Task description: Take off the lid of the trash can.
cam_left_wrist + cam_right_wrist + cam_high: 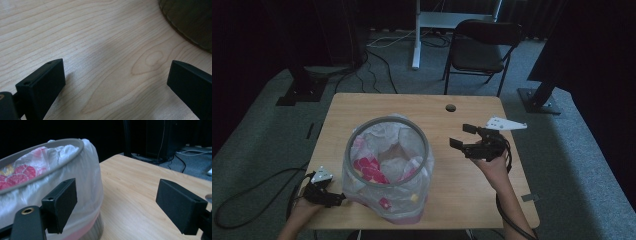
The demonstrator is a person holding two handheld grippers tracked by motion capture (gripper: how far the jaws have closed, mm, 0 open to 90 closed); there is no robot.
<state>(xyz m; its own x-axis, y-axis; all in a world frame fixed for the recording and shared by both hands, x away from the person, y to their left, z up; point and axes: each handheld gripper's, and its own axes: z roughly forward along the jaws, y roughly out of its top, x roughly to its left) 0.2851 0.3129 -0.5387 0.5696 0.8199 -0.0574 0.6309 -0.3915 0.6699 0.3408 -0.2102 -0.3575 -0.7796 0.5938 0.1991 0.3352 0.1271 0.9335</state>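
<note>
A: Beside the bin (388,167), at its near-left base, left gripper (328,197) sits low over the table (462,195); jaws wide apart, nothing between them. Right gripper (467,136) hovers right of the bin, also wide open, empty.

B: Risk?

A: My guess: the bag (382,197) is thin and slippery. A pinch could tear it or slide off, and a one-sided tug might tip the bin.

B: Look of it?

A: Bin at table centre, round, grey hoop rim (47,148), translucent white liner with red-pink flower print (23,173) draped over the outside, crumpled, pink band low down.
</note>
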